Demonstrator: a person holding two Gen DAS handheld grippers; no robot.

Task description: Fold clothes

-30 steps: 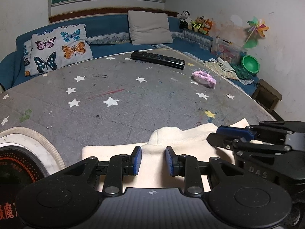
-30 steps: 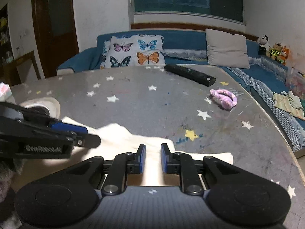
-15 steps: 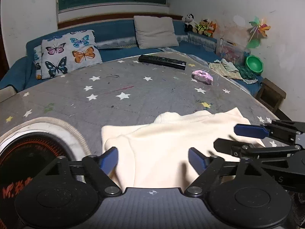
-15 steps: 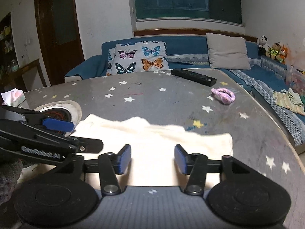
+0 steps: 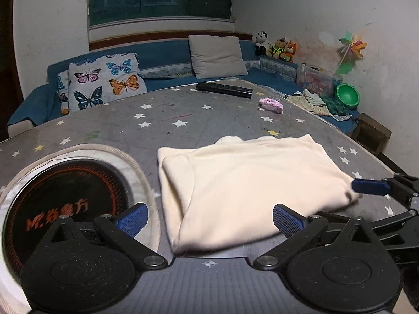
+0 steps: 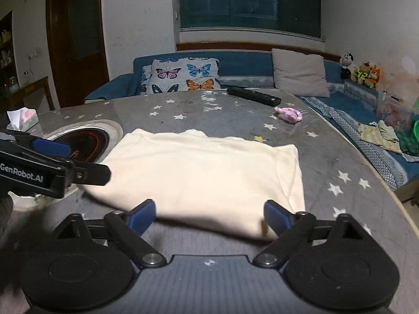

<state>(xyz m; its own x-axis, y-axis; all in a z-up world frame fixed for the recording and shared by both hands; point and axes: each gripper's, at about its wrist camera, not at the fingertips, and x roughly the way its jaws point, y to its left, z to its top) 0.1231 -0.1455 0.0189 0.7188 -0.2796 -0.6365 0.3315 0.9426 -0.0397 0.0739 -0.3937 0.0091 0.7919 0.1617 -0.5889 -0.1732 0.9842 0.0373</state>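
A cream garment (image 5: 248,178) (image 6: 204,172) lies folded in a flat rectangle on the grey star-patterned table (image 5: 162,120). My left gripper (image 5: 209,219) hovers at its near left corner, jaws opening wide, blue pads clear of the cloth. My right gripper (image 6: 209,216) stands at the near right corner, jaws also opening, and the fabric's edge lies between the fingers untouched. Each gripper shows in the other's view: the right gripper (image 5: 358,201) by the garment's right corner, the left gripper (image 6: 78,159) by its left edge.
A round black cooktop (image 5: 65,196) (image 6: 86,141) is set into the table left of the garment. A black remote (image 5: 224,89) and a pink scrunchie (image 5: 271,105) lie at the far side. A tissue pack (image 6: 22,117) sits far left. The table edge (image 6: 398,204) curves on the right.
Both grippers went from nearly shut over the cloth to wide open and drew back toward the near edge. The garment, let go, now lies flat and fully in view.
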